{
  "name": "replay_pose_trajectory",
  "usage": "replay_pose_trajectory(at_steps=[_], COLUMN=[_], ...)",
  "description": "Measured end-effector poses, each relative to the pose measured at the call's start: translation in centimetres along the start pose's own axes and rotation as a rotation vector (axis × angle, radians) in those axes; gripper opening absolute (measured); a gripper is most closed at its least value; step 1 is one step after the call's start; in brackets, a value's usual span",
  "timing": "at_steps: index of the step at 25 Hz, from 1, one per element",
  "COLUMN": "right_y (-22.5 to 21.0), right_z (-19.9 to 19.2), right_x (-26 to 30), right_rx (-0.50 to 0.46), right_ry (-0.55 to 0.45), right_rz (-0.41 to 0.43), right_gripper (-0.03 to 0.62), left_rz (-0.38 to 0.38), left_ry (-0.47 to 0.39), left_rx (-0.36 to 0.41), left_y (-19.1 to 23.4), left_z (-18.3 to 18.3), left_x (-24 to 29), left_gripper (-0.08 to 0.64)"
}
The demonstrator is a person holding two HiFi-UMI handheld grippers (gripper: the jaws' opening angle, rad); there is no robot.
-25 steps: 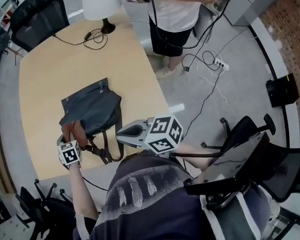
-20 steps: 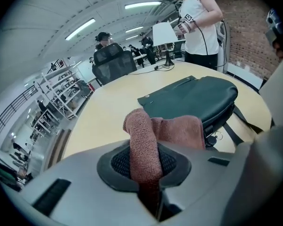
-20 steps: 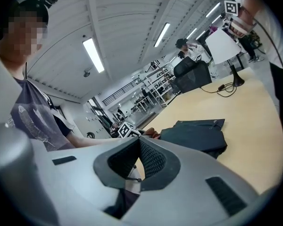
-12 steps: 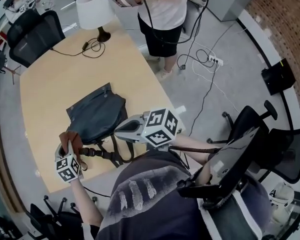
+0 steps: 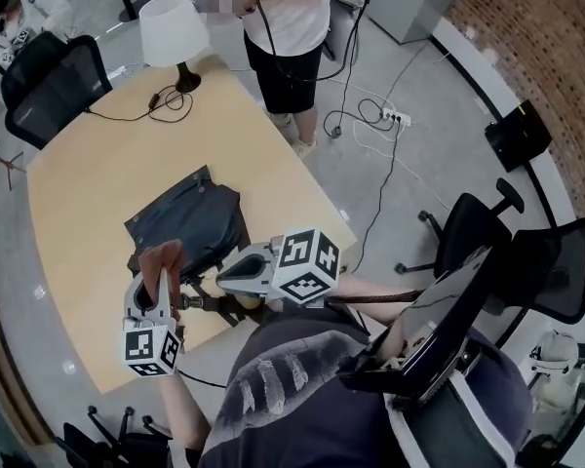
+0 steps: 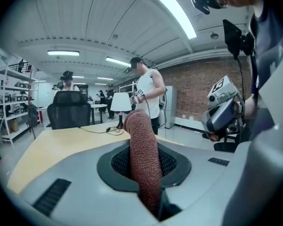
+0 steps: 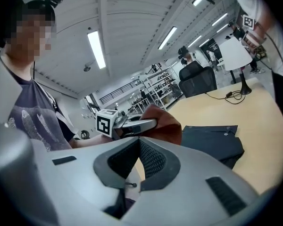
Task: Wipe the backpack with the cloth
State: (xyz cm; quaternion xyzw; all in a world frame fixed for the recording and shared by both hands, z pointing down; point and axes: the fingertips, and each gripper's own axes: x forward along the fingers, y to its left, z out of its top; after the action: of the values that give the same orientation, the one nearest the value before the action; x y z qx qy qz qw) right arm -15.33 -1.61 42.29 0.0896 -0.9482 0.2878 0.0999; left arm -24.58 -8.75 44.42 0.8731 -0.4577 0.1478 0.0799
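A dark grey backpack (image 5: 185, 220) lies flat on the light wooden table (image 5: 88, 183), its straps trailing toward the near edge. My left gripper (image 5: 161, 283) is shut on a reddish-brown cloth (image 5: 163, 259), which stands up between the jaws (image 6: 142, 149) just off the backpack's near left corner. The right gripper (image 5: 224, 276) hovers at the near edge by the straps, jaws closed with nothing in them (image 7: 138, 149). In the right gripper view, the left gripper (image 7: 127, 124) and cloth (image 7: 166, 124) sit in front of the backpack (image 7: 212, 142).
A white-shaded lamp (image 5: 166, 27) with its cord stands at the table's far end. A person (image 5: 283, 27) stands beside that end. Office chairs are at the far left (image 5: 54, 86) and on my right (image 5: 487, 232). A power strip (image 5: 390, 117) and cables lie on the floor.
The left gripper has drawn back toward the near edge and tipped up, lifting the cloth off the backpack's near corner. The right gripper has stayed by the straps.
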Motion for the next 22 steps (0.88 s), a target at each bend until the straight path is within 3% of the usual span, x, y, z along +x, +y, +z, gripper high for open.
replay_pose_trajectory(at_steps=[4,8,16,22], right_y=[1.8,3.3,5.9,8.8], right_z=[-0.9,-1.7,-7.3,-9.7], right_x=[-2.5,-5.8,-13.3,-14.8], right_rx=[0.018,0.008,0.092,0.096], right_ry=[-0.044,-0.07,-0.064,-0.03], right_rz=[0.059,0.113,0.211,0.254], right_gripper=[0.003,0.003,0.003,0.003], left_rz=[-0.05,-0.027,0.058,0.067], left_ry=[-0.037,-0.031,0.019,0.042], left_rx=[0.061,0.07,0.013,-0.034], left_y=[-6.7,-11.5,-21.6,-25.6], left_z=[2.3,2.9,0.8,-0.4], left_x=[-1.1,-2.2,-4.7,-7.2], left_gripper=[0.058,0.058,0.06,0.058])
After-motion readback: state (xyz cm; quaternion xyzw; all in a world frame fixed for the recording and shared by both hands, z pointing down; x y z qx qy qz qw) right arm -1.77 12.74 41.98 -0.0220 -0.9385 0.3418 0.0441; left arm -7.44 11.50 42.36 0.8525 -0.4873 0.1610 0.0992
